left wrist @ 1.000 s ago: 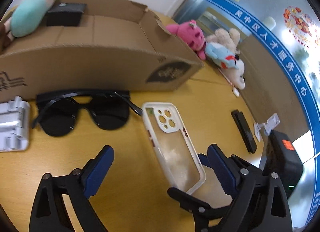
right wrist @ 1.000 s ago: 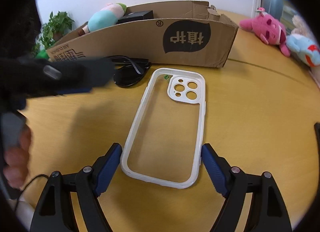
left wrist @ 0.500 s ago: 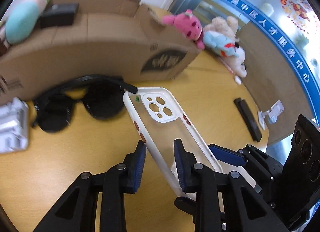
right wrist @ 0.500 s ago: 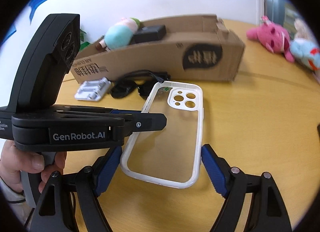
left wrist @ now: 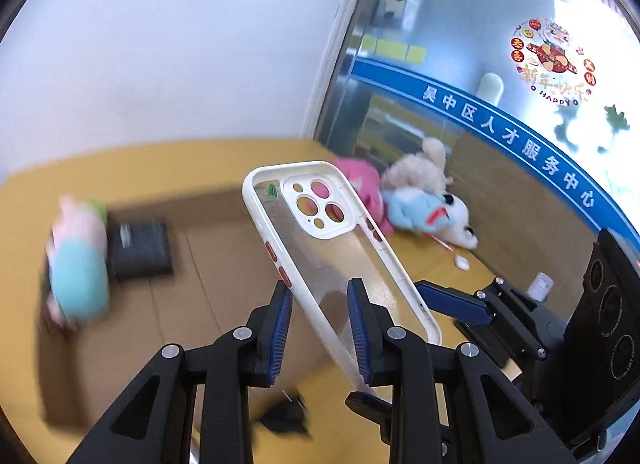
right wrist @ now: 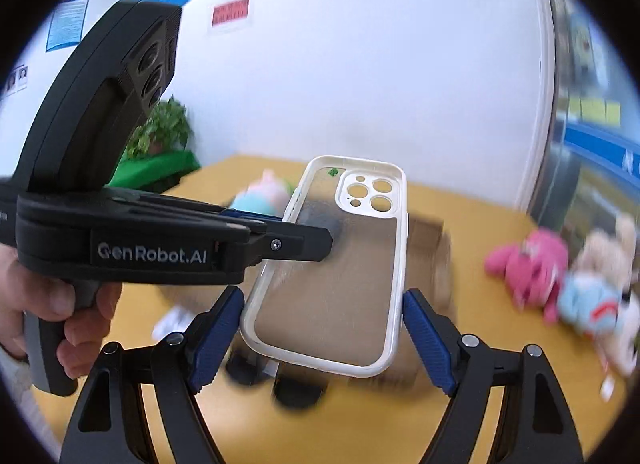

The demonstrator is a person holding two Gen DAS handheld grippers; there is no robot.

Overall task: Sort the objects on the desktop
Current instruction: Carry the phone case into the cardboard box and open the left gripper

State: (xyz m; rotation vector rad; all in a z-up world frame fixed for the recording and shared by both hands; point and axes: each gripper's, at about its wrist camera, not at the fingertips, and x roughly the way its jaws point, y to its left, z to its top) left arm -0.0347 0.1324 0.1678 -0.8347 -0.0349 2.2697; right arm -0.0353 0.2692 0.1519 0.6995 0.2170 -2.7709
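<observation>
A white-rimmed clear phone case (left wrist: 340, 248) hangs tilted in the air above the yellow table (left wrist: 48, 192). My left gripper (left wrist: 320, 296) is shut on the case's left rim, pinching it near the red side buttons. In the right wrist view the same case (right wrist: 340, 264) spans my right gripper (right wrist: 324, 300), whose blue pads (right wrist: 424, 340) press on its two long edges near the bottom end. From the left of that view, the left gripper (right wrist: 316, 242) reaches in, held by a person's hand (right wrist: 60, 304).
Below lies an open cardboard box (left wrist: 224, 264) holding a teal and pink plush (left wrist: 76, 264) and a black flat item (left wrist: 140, 248). Pink (left wrist: 360, 184) and blue (left wrist: 420, 208) plush toys lie at the table's far right. Dark sunglasses (right wrist: 296, 388) show blurred beneath the case. A plant (right wrist: 160, 136) stands at the back left.
The left gripper closed on the case's rim. Both grippers then rose with the case, lifting it off the table, so the box interior now shows below it.
</observation>
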